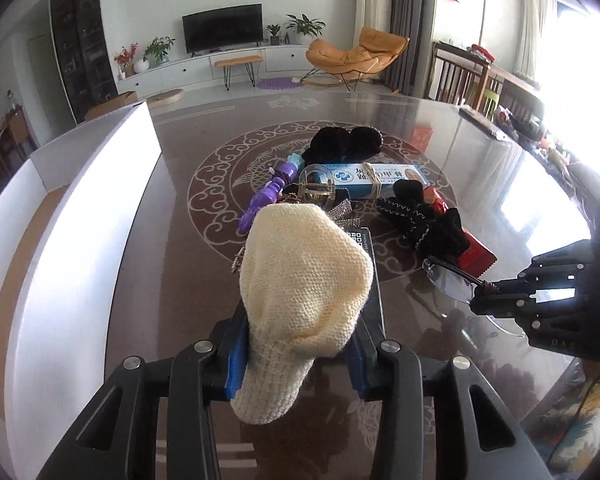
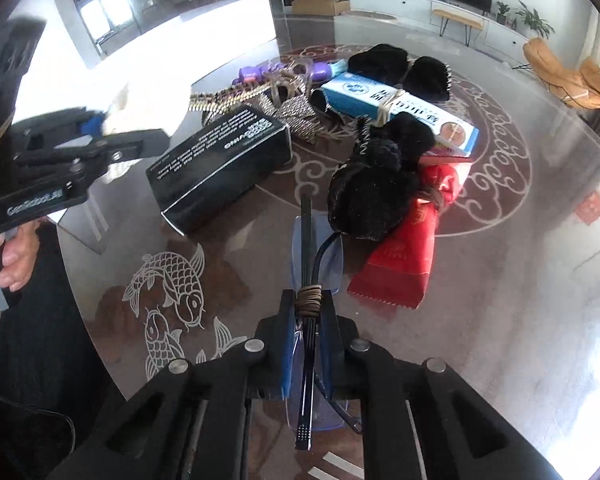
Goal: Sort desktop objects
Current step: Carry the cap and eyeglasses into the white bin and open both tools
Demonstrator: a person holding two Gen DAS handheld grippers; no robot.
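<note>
a: step in hand?
b: pick-up. left claw [image 1: 296, 356] is clamped on the cream knit sock [image 1: 304, 292], held clear above the bench [image 1: 172, 248]. right claw [image 2: 306, 344] is closed on the folded glasses [image 2: 316, 248], low by the pile.
a: next move?
b: likely carry each to the white box [image 1: 100, 184]. both claws pitch steeply downward.
</note>
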